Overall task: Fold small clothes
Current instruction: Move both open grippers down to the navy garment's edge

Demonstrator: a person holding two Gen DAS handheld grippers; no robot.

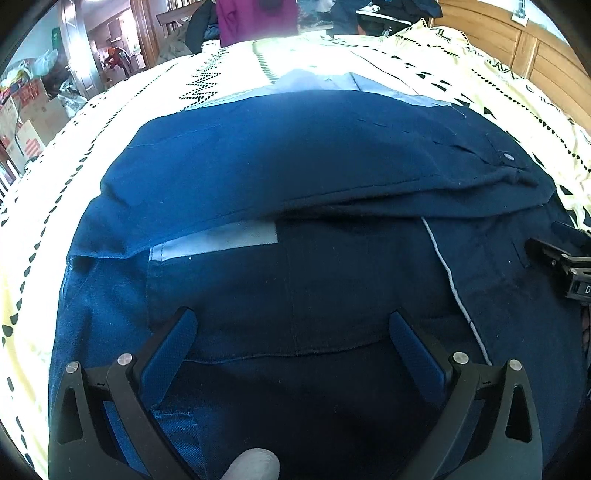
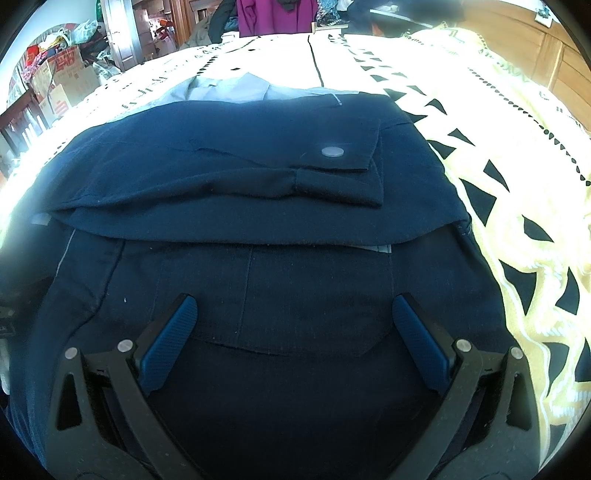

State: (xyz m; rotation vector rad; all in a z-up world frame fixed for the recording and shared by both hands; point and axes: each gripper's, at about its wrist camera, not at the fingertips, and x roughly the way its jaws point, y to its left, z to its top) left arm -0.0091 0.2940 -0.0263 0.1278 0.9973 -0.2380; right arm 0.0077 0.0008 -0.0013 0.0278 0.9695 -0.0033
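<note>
A navy blue garment [image 1: 295, 162] with pale grey panels lies on the bed, its sleeve folded across the body. The same garment [image 2: 258, 184] fills the right wrist view, a cuff with a silver snap button [image 2: 332, 151] lying on top. My left gripper [image 1: 293, 328] hovers open just over the garment's near part, nothing between its blue fingers [image 1: 173, 347]. My right gripper [image 2: 295, 317] is open too, over the garment's near right part. Part of the right gripper's black body [image 1: 561, 262] shows at the right edge of the left wrist view.
The bed has a cream cover [image 2: 498, 177] with black triangle patterns. A wooden headboard [image 1: 517, 40] stands at the far right. Cardboard boxes and bags [image 1: 29, 110] are piled at the left. A purple garment [image 1: 255, 18] hangs past the far edge.
</note>
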